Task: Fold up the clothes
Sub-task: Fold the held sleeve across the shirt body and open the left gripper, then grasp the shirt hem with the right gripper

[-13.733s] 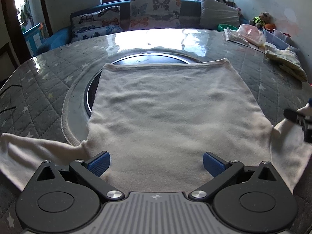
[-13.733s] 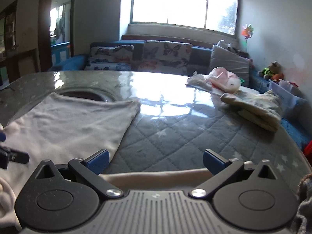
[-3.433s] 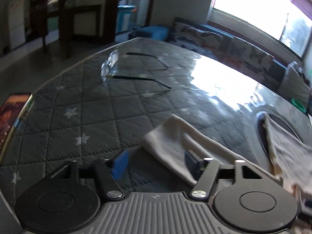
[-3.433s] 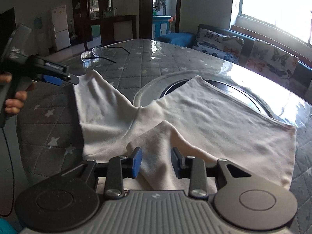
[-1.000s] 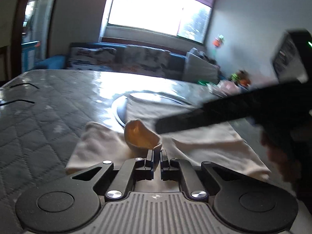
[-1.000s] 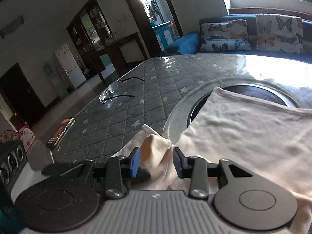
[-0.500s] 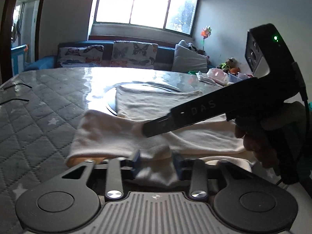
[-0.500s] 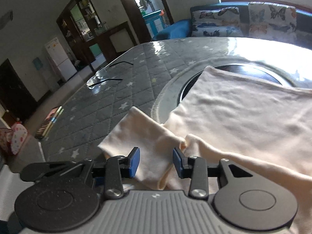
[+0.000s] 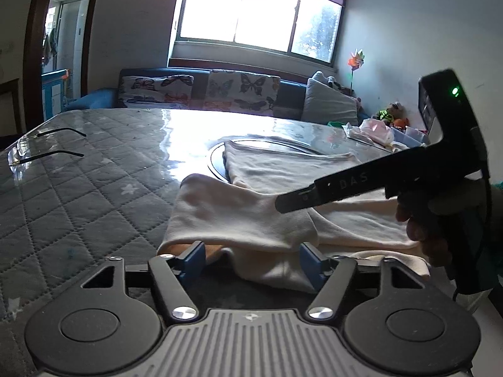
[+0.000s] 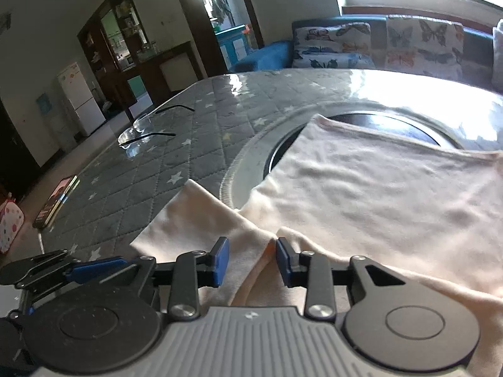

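Quilted table (image 9: pixel 94 188) fills both frames; cream shirt (image 10: pixel 377 182) mid-frame, sleeve (image 9: pixel 239 216) folded inward; left gripper (image 9: pixel 251 256) and right gripper (image 10: pixel 252 262) jaws apart, gripping nothing.

Your left wrist view sits low at the table's near edge, facing the window (image 9: pixel 261 15) and sofa, close over the cream shirt (image 9: pixel 251 216). Your right wrist view faces the doorway at upper left, equally close. Both share the shirt (image 10: pixel 361 188) and the glasses (image 9: pixel 44 147).
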